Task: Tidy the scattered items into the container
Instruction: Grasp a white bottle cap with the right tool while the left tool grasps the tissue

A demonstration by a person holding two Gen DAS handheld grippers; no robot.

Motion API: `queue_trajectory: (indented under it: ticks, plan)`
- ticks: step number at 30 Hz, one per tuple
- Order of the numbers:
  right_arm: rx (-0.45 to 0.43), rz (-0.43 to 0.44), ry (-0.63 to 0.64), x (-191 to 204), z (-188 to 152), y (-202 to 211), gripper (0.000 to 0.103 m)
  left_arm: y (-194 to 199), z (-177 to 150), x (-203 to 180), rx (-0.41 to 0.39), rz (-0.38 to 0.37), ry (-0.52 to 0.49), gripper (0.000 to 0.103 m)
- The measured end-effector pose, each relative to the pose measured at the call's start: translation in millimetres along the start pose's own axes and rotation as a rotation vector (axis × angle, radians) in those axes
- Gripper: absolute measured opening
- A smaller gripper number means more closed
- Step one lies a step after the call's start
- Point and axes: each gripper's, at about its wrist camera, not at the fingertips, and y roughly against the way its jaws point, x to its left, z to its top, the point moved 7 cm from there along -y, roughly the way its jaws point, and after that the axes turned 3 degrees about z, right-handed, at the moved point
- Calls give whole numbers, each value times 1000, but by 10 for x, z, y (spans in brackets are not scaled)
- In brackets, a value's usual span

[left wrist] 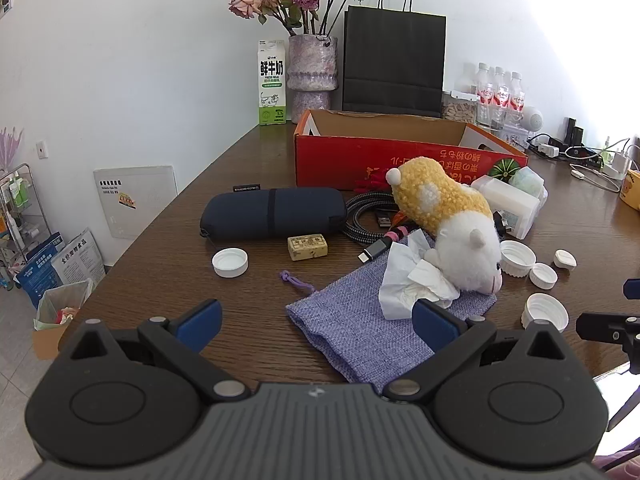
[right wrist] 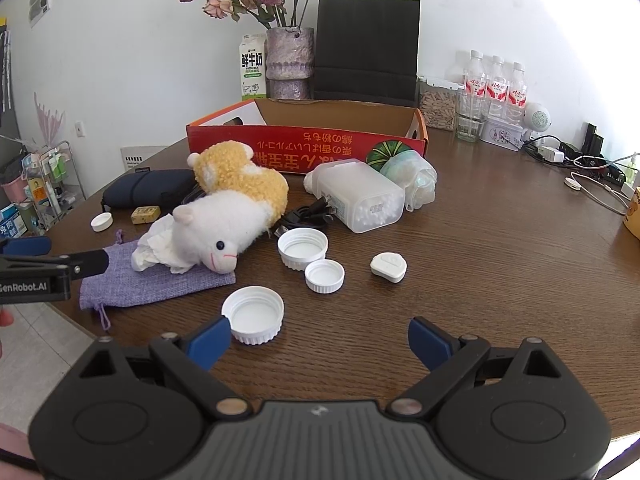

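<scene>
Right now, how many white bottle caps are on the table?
4. One sits alone near the dark pouch: cap. Three cluster right of the plush toy: large, small, nearest. More may hide behind clutter.

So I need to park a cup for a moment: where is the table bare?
Bare wood lies right of the small white clip, out to the charger cables, and in front of the right tool. It is crowded from the plush toy past the caps to the red box.
</scene>
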Motion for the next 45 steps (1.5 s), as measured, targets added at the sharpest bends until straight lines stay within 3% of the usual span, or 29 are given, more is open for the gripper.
queue_trajectory:
  ticks: [29,32,38,39,40,45]
  plan:
    - [26,32,30,111,-39,-131,94,-66,-65,44,36,2,10,103]
    - [33,47,34,150,-33,-187,89,-97,-72,70,43,3,18,103]
    - [55,74,56,248,-7,-321,68,-153,-59,63,46,-11,13,103]
    - [56,75,60,261,-2,-340,58,-159,-52,56,45,-14,11,103]
    - [46,78,67,279,9,-341,40,-165,-41,44,41,-16,6,103]
    - [-10,88,56,264,91,-295,39,-186,44,-18,20,-32,-17,103]
